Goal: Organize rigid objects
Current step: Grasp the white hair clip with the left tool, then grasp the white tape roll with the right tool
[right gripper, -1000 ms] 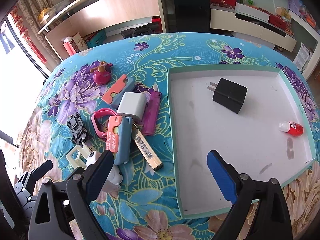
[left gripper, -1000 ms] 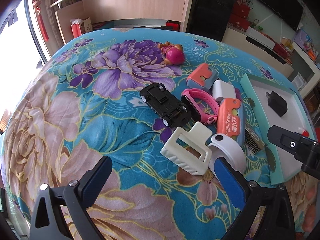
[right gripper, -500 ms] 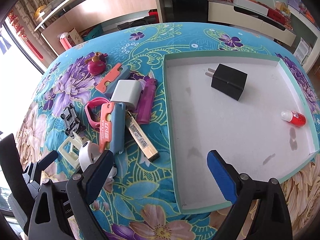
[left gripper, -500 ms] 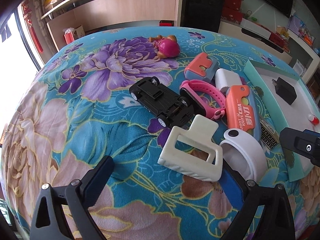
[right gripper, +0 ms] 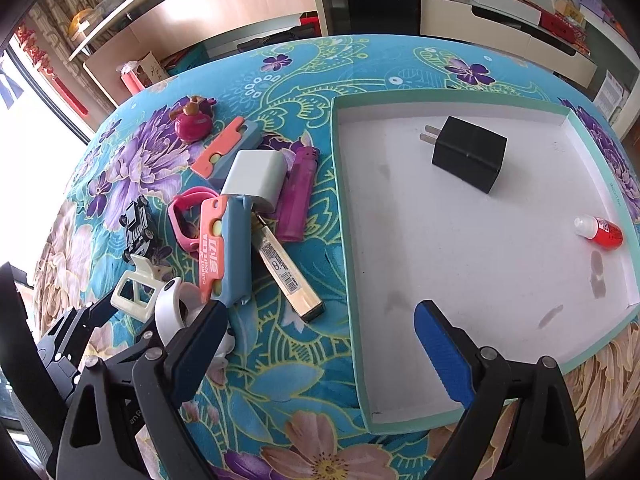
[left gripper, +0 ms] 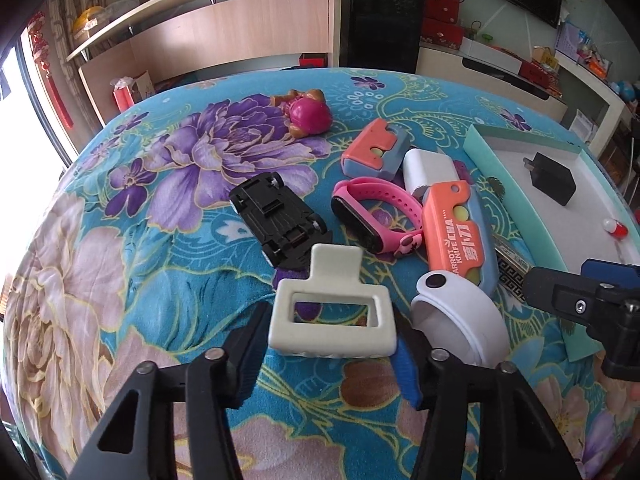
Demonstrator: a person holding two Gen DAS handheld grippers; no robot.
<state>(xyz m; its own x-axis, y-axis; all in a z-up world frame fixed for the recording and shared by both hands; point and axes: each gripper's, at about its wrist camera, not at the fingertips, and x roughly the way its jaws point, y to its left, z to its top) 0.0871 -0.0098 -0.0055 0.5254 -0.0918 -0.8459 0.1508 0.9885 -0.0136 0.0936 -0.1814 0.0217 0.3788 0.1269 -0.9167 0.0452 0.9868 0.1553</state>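
Presently, the left gripper [left gripper: 332, 354] is pitched steeply down, jaws closing around the cream plastic hair claw clip [left gripper: 333, 320] lying on the floral teal tablecloth [left gripper: 100, 240]. The right gripper [right gripper: 316, 340], spread open and empty, is held over the near edge of the mint-rimmed white tray [right gripper: 348, 240].

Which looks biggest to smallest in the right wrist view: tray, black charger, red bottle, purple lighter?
1. Tray, by far the largest.
2. Black charger and purple lighter: close in apparent size, the charger bulkier and the lighter longer, so no firm order.
3. Red bottle, the smallest.
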